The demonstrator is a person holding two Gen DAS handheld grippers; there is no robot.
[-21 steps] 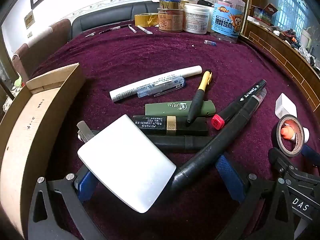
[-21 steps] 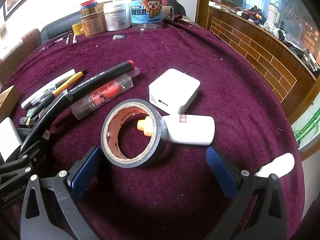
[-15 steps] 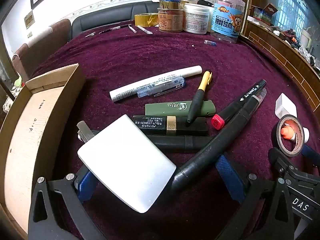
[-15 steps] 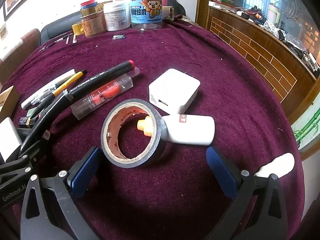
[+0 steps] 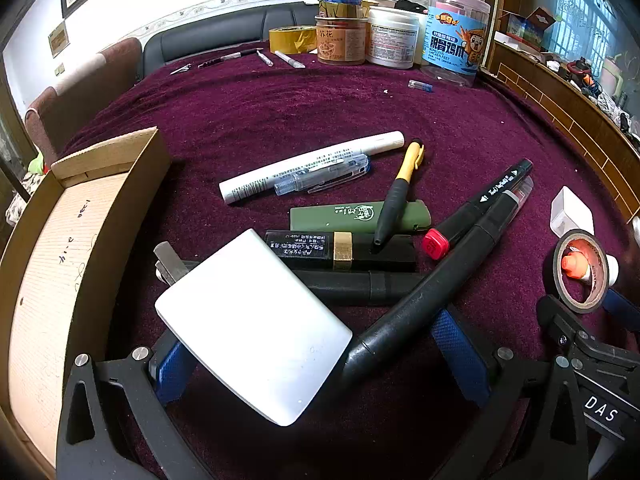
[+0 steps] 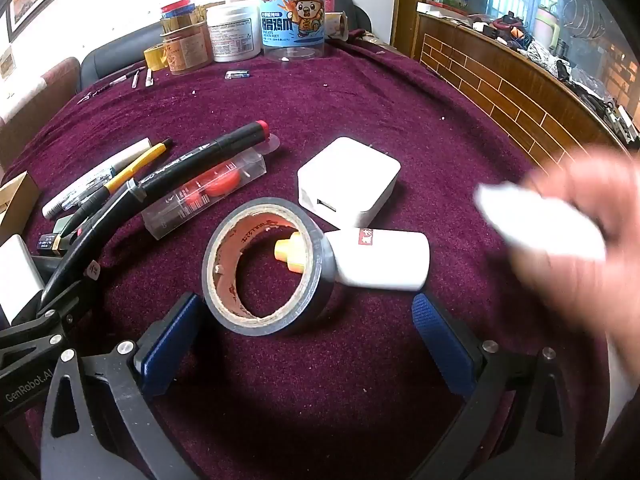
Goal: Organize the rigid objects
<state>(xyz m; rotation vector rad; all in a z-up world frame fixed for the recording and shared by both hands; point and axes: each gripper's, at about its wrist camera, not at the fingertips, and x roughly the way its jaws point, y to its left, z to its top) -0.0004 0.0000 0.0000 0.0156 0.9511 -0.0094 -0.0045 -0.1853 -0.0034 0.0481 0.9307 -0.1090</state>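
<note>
Both claws sit low over the maroon table (image 5: 280,112). Our left claw (image 5: 316,344) is spread wide; between its fingers lie a white power bank (image 5: 252,324) and a black marker (image 5: 432,280), neither gripped. Our right claw (image 6: 304,336) is equally wide, holding nothing; the tape roll (image 6: 268,266) lies just ahead, a glue bottle (image 6: 380,260) poking into it. A blurred hand (image 6: 580,216) appears right of the bottle.

We've got the cardboard box (image 5: 68,248) at far left, the charger (image 5: 252,328) just right of it, between the left gripper's (image 5: 316,348) spread fingers. Behind the charger, a heap of pens (image 5: 400,200) and markers (image 5: 476,216), crossing each other. Further right, the tape roll (image 6: 266,266) stands tilted with the glue bottle's (image 6: 380,258) nozzle poking inside; the power adapter (image 6: 348,180) sits right behind them. Jars (image 5: 454,28) line the far edge.
</note>
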